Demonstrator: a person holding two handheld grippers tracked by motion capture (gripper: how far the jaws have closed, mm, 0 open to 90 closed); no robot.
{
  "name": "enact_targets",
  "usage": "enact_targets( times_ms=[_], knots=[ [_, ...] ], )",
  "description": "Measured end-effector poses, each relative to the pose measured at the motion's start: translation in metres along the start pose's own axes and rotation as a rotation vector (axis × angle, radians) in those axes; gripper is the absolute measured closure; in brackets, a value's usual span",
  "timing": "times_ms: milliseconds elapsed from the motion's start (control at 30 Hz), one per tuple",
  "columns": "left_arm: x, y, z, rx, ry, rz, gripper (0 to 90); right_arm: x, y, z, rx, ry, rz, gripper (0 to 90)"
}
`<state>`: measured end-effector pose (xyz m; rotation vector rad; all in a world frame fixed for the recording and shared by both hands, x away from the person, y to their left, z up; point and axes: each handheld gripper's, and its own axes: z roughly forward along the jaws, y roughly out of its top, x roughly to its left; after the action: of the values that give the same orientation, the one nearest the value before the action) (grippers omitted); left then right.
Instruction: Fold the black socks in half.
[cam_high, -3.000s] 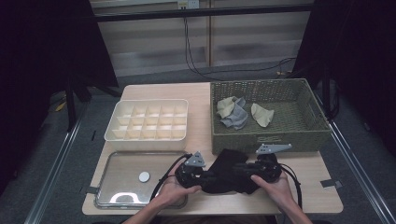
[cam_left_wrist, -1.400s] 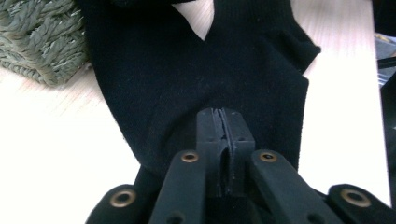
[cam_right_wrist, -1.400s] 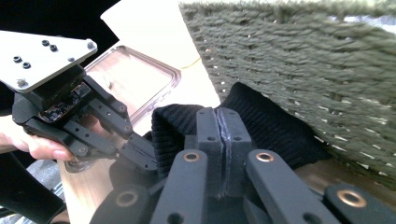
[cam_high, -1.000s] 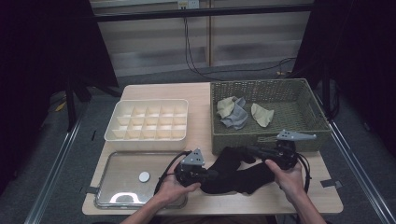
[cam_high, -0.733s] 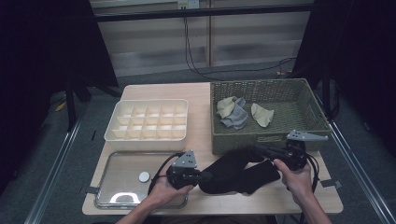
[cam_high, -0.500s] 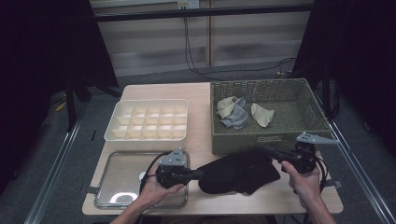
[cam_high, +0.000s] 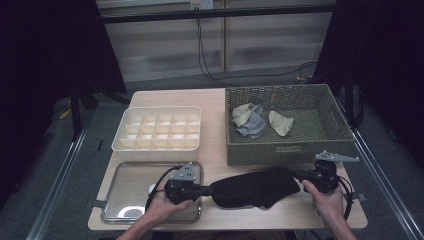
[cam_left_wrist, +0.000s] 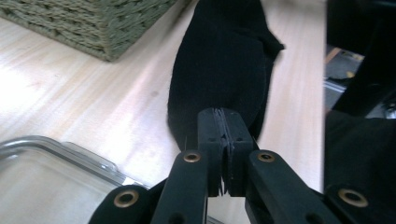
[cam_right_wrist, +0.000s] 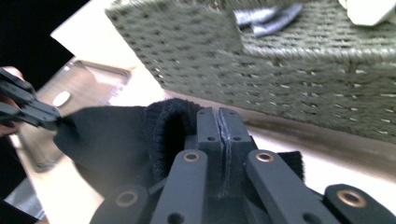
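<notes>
A black sock (cam_high: 255, 188) lies stretched along the table's front edge between my two grippers. My left gripper (cam_high: 209, 190) is shut on its left end, and in the left gripper view the jaws pinch the sock (cam_left_wrist: 224, 70) at my left gripper (cam_left_wrist: 223, 140). My right gripper (cam_high: 296, 175) is shut on the sock's cuff at the right. In the right gripper view the thick black cuff (cam_right_wrist: 161, 126) curls beside my right gripper (cam_right_wrist: 217, 122). A woven green basket (cam_high: 320, 145) behind holds a grey sock (cam_high: 251, 125) and two beige socks (cam_high: 280, 122).
A white divided tray (cam_high: 158, 148) stands at the back left. A shallow metal tray (cam_high: 130, 175) with a small white disc lies at the front left, under the left hand. Bare wood (cam_high: 212, 107) shows between tray and basket.
The two grippers have drawn apart, left going left and right going right. The sock, bunched between them before, is now pulled out long and flat.
</notes>
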<state>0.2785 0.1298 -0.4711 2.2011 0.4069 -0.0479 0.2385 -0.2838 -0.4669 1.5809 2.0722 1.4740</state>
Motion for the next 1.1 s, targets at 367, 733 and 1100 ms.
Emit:
enact_targets(
  times_ms=[367, 733, 1100],
  knots=[
    [0.006, 0.004, 0.002, -0.015, 0.025, -0.029, 76.7, -0.01, -0.002, 0.002, -0.002, -0.038, 0.017, 73.2],
    [-0.019, 0.02, 0.025, -0.006, -0.045, 0.011, 70.7, -0.014, -0.003, -0.006, -0.037, -0.065, 0.019, 64.6],
    [-0.023, 0.006, 0.052, 0.109, -0.06, 0.044, 74.8, -0.012, -0.007, 0.008, 0.032, -0.064, -0.021, 61.3]
  ],
)
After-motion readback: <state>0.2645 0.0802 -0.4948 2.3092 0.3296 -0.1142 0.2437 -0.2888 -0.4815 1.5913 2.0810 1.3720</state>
